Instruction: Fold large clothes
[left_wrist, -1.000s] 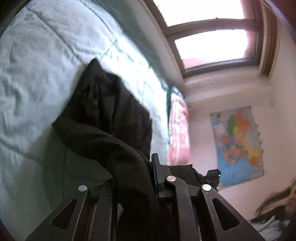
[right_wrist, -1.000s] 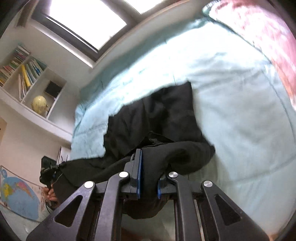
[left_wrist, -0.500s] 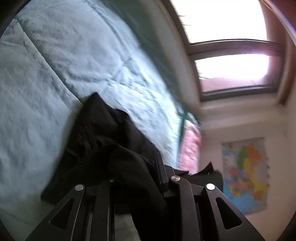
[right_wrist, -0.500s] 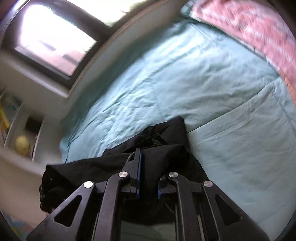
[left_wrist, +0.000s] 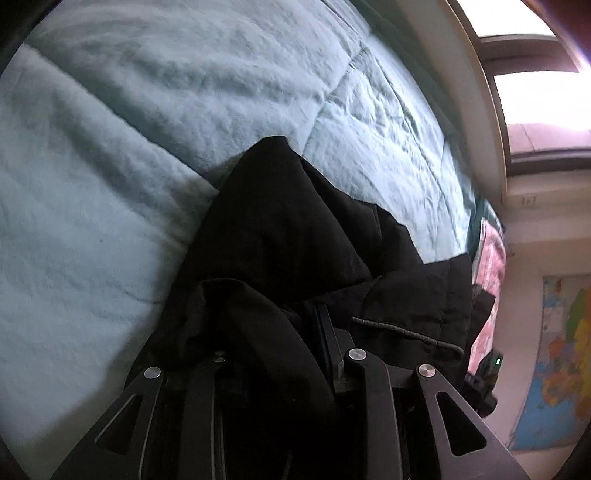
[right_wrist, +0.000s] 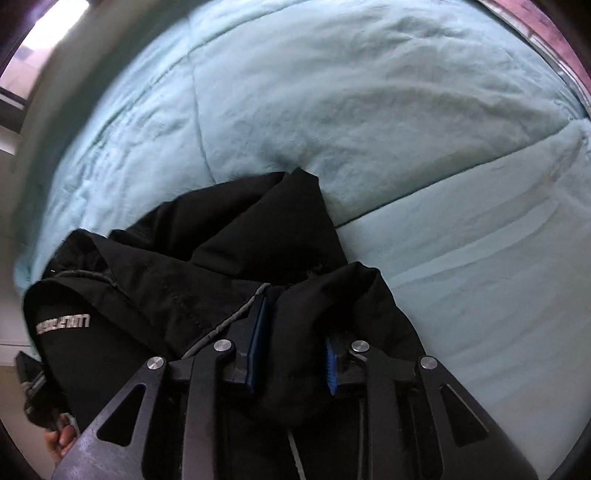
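On the left wrist view: black jacket (left_wrist: 295, 236) heaped on pale teal quilted bedspread (left_wrist: 110, 184), one corner peaked up toward the quilt seam, grey zipper line running across its right part; left gripper (left_wrist: 280, 354) low in the frame, a thick fold of jacket draped between and over its fingers, left finger mostly buried under cloth, right finger (left_wrist: 328, 343) showing as a thin dark edge; jaws opening, fabric still bunched between them, whether the pads press on it cannot be told; pink patterned pillow (left_wrist: 491, 258) at the far right edge of the bed, window (left_wrist: 535, 92) above it, coloured wall map (left_wrist: 557, 354) at lower right

On the right wrist view: same black jacket (right_wrist: 229, 258) lying on the teal bedspread (right_wrist: 369, 110), grey-white printed lettering (right_wrist: 62, 322) on a sleeve or panel at left; right gripper (right_wrist: 291, 350) pointing steeply down at the bed, blue pads (right_wrist: 257, 332) on both fingers visible, a fold of jacket standing between them; jaws opening, cloth close against both pads, grip or mere contact not clear; part of a hand (right_wrist: 61, 439) at lower left corner, beside a dark strap-like object; strip of pink pillow (right_wrist: 546, 26) at upper right
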